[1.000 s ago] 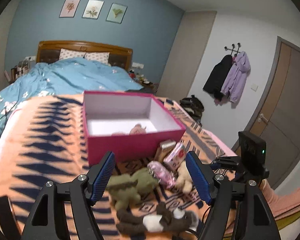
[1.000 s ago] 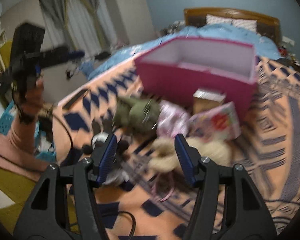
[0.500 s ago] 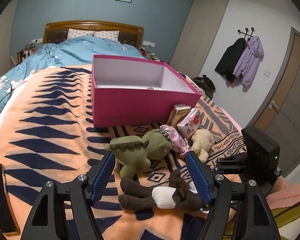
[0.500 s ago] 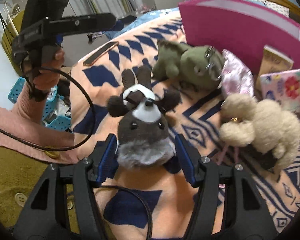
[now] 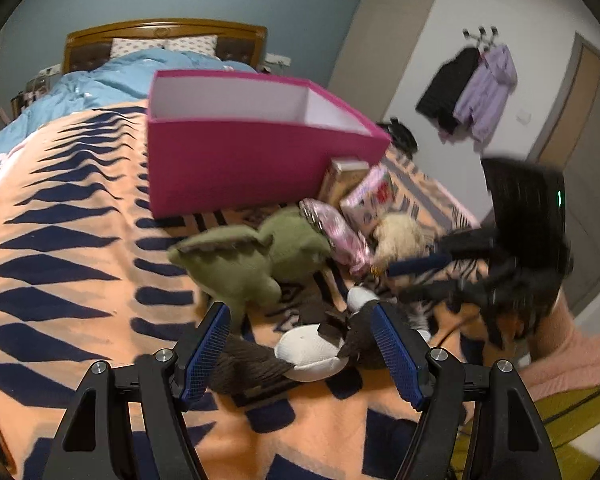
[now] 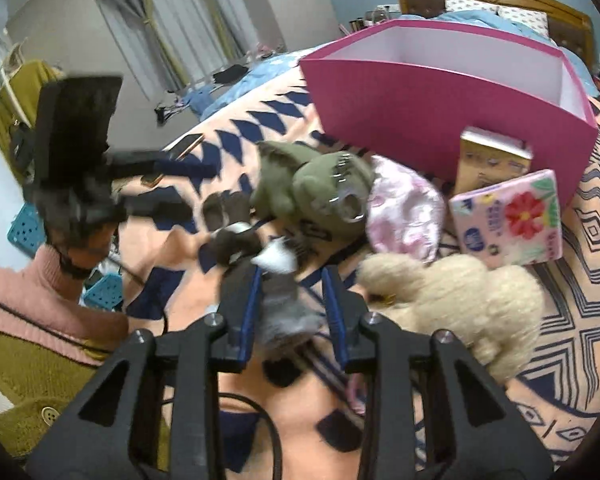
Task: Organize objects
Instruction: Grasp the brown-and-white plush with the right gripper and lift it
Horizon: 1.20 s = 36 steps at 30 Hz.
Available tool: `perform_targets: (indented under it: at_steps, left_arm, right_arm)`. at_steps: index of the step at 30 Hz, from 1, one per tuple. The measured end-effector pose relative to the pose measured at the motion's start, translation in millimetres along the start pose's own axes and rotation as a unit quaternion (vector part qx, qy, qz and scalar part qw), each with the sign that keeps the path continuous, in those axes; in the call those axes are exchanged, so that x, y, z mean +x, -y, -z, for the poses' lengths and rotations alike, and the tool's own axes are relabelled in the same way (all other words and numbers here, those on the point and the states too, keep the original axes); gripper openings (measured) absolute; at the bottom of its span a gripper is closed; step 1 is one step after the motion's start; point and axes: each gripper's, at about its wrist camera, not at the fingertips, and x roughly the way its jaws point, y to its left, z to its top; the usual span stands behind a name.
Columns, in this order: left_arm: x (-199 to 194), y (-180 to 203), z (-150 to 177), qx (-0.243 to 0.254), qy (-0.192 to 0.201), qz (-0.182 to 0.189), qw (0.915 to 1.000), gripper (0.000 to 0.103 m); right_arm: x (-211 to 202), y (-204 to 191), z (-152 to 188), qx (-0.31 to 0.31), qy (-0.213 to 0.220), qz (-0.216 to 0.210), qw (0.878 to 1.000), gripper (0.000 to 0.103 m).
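1. Left wrist view: the left hand-held gripper (image 5: 300,350) is held spread around the brown plush toy (image 5: 312,350) on the bed (image 5: 60,264), near the pink box (image 5: 236,168); a clash with the right hand-held gripper (image 5: 416,276) is risked.
2. Right wrist view: the right hand-held gripper (image 6: 290,292), whose jaws have just been closing, is seen pinching the brown plush toy's grey end (image 6: 284,308); slipping of soft fur is possible.

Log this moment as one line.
right gripper: just closed on brown plush toy | left gripper: open over it | pink box: toys outside

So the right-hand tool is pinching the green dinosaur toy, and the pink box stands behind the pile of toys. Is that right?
Not quite. The right gripper is pinching the brown and white plush, not the green dinosaur, which lies untouched further back. The right wrist view shows this. The pink box does stand behind the pile.
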Motion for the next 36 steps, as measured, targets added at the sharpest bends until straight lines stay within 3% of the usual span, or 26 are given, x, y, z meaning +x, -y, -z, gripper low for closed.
perform_targets:
  at_steps: [5,6,8,11,18,21,28,32,36]
  left_arm:
    - [19.3,10.6,10.8,0.02,-0.027,0.005,0.9994,0.075]
    - [18.5,9.5,10.2,0.016,-0.024,0.008,0.9995,0.075]
    - [17.8,5.1,8.9,0.003,-0.018,0.006,0.9998,0.075]
    - [21.7,0.2,8.1,-0.009,-0.02,0.003,0.9998,0.075]
    - [35.0,0.7,8.2,-0.016,-0.034,0.0,0.9993,0.075]
    - [30.7,-1.6,7.5,-0.016,-0.03,-0.007,0.9994,0.075]
    - [6.3,-11.1,8.1,-0.02,-0.004,0.001,0.9998,0.075]
    - [13.7,-5.7,14.6,-0.002,-0.022,0.014,0.9996,0.075]
    - [29.9,3.4,15.2,0.019,-0.042,-0.004,0.9989,0.073]
  right_arm:
    - [2.2,10.4,3.8,0.024,0.001,0.0,1.0,0.037]
    - [2.2,9.2,4.8,0.023,0.003,-0.002,1.0,0.04]
    - [2.3,-1.1,8.7,0.012,0.006,-0.004,1.0,0.058]
    - [-2.9,-15.6,17.0,-0.012,0.007,-0.019,1.0,0.068]
    - [33.0,-37.0,29.8,-0.039,-0.049,-0.004,0.998,0.069]
    - [34.6,-31.2,25.0,-0.026,-0.038,-0.014,0.999,0.055]
    - [13.4,-5.7,7.2,0.014,0.013,-0.017,1.0,0.053]
    - [19.5,9.6,-3.6,0.045,0.02,-0.023,0.999,0.053]
    - [18.0,12.1,-8.2,0.053,0.025,-0.022,0.998,0.054]
